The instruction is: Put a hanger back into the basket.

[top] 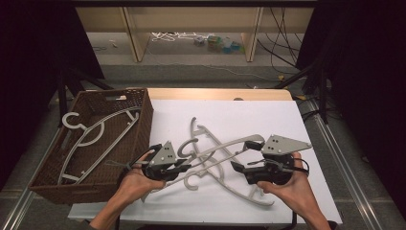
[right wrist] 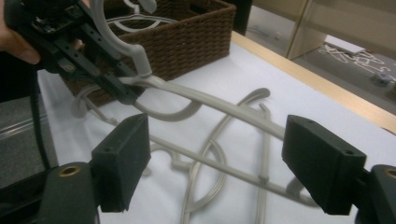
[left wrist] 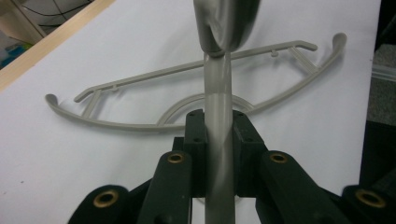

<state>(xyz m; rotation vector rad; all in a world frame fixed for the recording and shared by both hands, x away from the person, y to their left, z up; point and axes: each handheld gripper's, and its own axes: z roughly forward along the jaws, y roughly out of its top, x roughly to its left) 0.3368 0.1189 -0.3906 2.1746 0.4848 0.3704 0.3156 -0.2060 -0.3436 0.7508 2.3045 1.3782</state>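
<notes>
Now the white table (top: 268,115) is seen across the middle of the high view, with bare white room along its upper right part. A brown basket (top: 143,108) sits at the left edge of the table, and two grey hangers (top: 91,136) are laid inside it. More loose hangers (top: 218,184) are piled on the white top at the lower middle. One grey hanger (top: 218,147) is lifted above that pile. It is held tight near its hook by the left gripper (top: 184,165), whose jaws are closed on the bar. The right gripper (top: 239,158) is seen at the lower right, beside the far end of that hanger. Its jaws are spread wide and nothing is pinched; the bar is seen past them.
</notes>
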